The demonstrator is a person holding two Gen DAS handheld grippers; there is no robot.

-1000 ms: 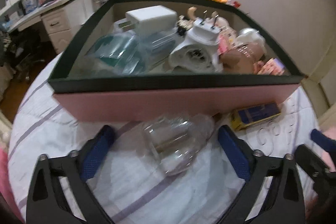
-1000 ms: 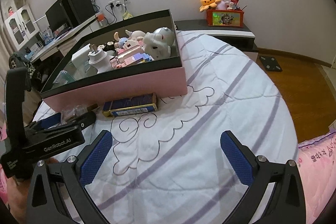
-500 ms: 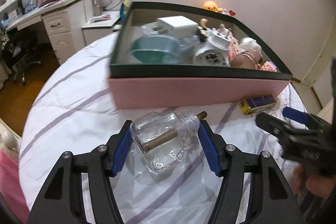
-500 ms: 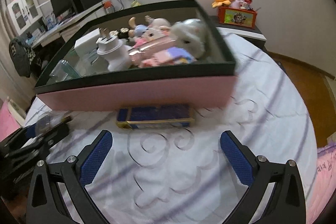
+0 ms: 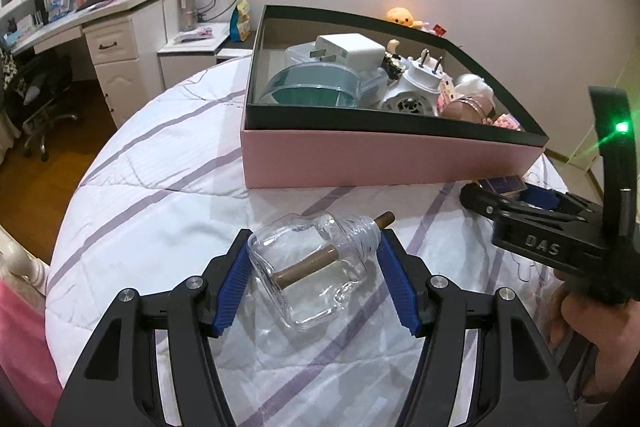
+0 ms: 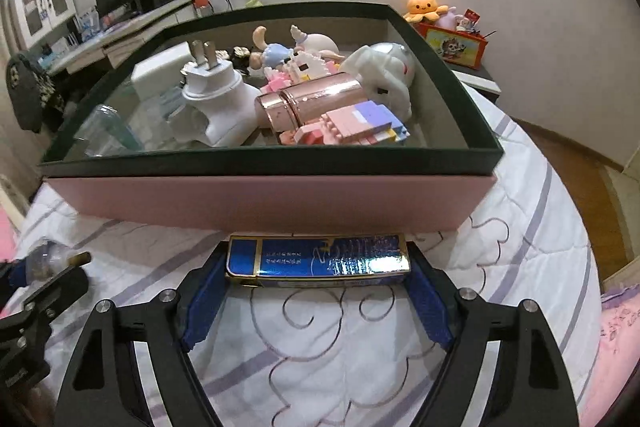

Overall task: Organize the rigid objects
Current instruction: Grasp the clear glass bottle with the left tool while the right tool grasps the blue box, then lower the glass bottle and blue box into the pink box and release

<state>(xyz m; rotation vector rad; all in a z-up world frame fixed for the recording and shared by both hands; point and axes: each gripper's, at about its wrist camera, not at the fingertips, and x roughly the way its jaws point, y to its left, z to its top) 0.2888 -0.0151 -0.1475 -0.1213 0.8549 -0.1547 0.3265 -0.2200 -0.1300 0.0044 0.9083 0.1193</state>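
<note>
Left hand-held gripper (image 5: 314, 277) low over the bed (image 5: 160, 211), pads clamped on one glass bottle (image 5: 316, 267) lying on its side; right hand-held gripper (image 6: 318, 297) level, pads closed against both ends of one blue pack (image 6: 318, 261), just before the pink box (image 6: 272, 199); one box, crowded.

One bottle (image 5: 316, 267), one tin (image 6: 318, 261) (two plugs (image 6: 212, 83)).

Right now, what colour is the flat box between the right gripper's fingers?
Glossy blue with gold edging; the flat box shows best in the right wrist view.
</note>
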